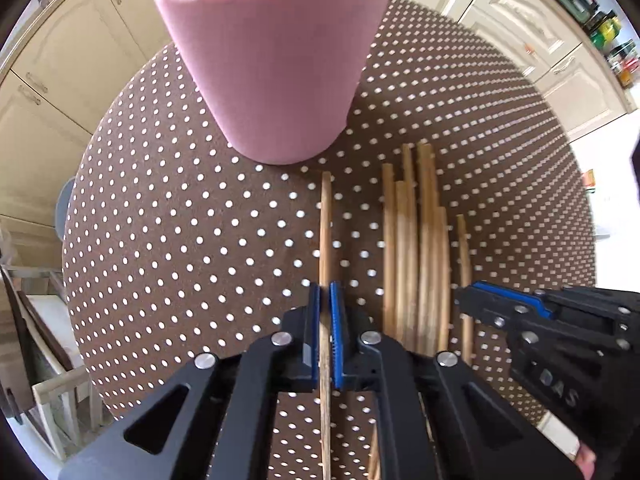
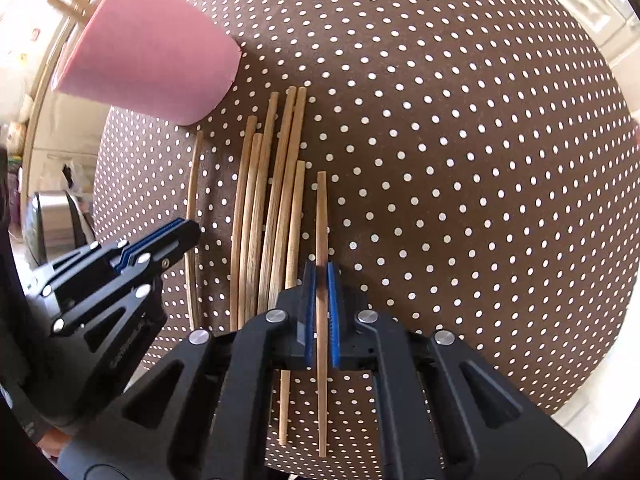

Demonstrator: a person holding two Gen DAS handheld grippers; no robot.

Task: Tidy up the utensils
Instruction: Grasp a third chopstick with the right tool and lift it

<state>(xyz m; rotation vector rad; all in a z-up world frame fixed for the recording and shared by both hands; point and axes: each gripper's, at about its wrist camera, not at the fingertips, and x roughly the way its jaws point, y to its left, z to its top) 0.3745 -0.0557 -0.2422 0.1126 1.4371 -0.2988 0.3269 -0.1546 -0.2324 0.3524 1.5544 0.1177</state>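
While both claws point down at a round table covered in brown cloth with white dots, each has its blue-padded jaws clamped on a single wooden chopstick. At lower centre of the left wrist view, the left gripper pinches the lone stick lying apart on the left of the bundle; the right gripper, lower centre of its own view, pinches the stick just right of the same bundle. A pink cup with chopsticks already standing in it stands on the table at the top of the left view, just beyond the bundle's tips.
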